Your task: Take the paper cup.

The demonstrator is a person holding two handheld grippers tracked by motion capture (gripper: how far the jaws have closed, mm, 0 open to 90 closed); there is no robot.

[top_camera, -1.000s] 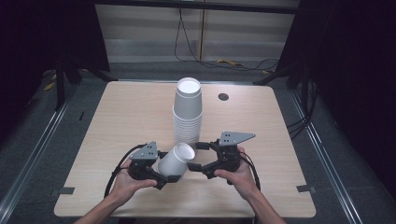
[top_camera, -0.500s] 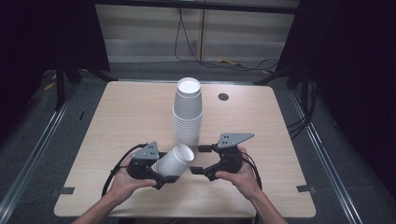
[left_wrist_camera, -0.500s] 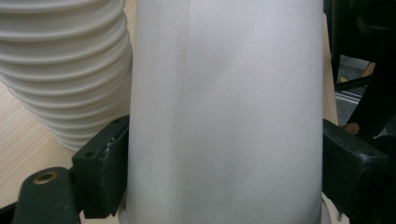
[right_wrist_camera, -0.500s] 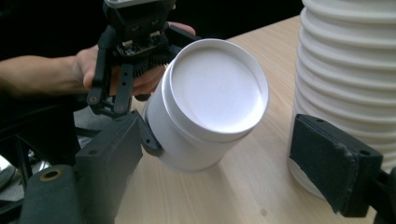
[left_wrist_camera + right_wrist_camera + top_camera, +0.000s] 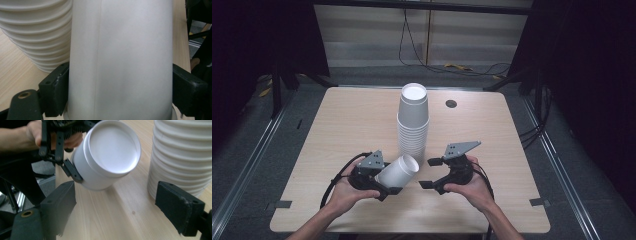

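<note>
A tall stack of white paper cups [image 5: 413,120] stands upside down near the table's middle; its ribbed rims show in the left gripper view [image 5: 35,35] and the right gripper view [image 5: 182,157]. My left gripper [image 5: 388,180] is shut on a single white cup [image 5: 398,171], held tilted above the table with its base toward the stack. That cup [image 5: 120,60] sits between the pads [image 5: 57,87] in the left gripper view, and its base [image 5: 110,152] faces the right gripper view. My right gripper [image 5: 430,173] stands open just right of the cup, nothing between its jaws.
The light wooden table [image 5: 342,120] has a round cable hole [image 5: 451,104] at the back right. Cables run along the floor behind it. Dark floor and rails border both sides.
The right gripper has drawn slightly back to the right, away from the held cup. The left gripper and its cup have barely moved.
</note>
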